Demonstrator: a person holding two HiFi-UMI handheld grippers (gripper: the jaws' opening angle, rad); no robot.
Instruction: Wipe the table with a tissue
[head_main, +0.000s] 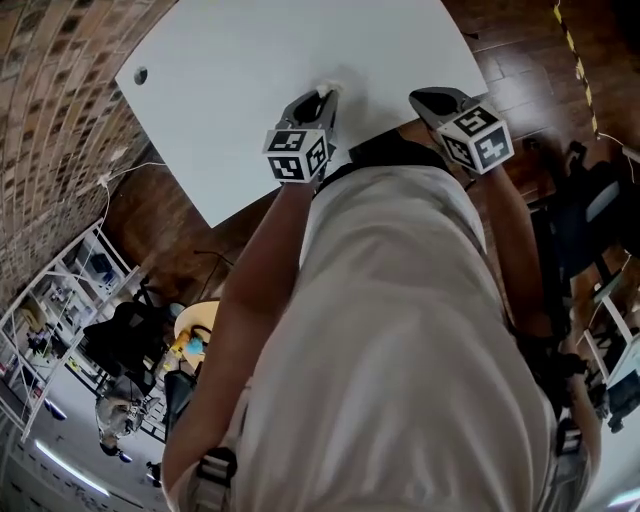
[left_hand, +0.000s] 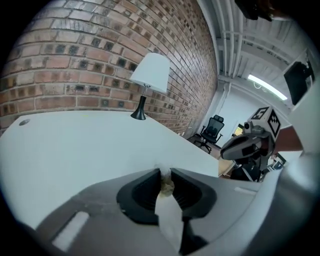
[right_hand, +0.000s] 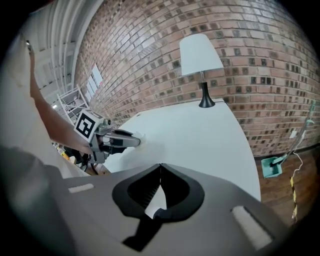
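A crumpled white tissue (left_hand: 167, 186) is pinched between the jaws of my left gripper (left_hand: 165, 173), and a strip of it trails back toward the camera. In the head view that gripper (head_main: 322, 97) holds the tissue (head_main: 331, 87) against the white table (head_main: 250, 60) near its front edge. My right gripper (head_main: 422, 98) hovers a little to the right over the same edge. Its jaws (right_hand: 160, 166) meet at the tips with nothing between them. The right gripper view also shows the left gripper (right_hand: 117, 141) with the tissue (right_hand: 138, 139) at its tip.
A black-stemmed lamp with a white shade (left_hand: 149, 75) stands at the table's far edge by the brick wall (left_hand: 100, 55). The tabletop has a small round hole (head_main: 140, 75) near one corner. An office chair (left_hand: 215, 129) and shelving (head_main: 70, 290) stand on the floor around the table.
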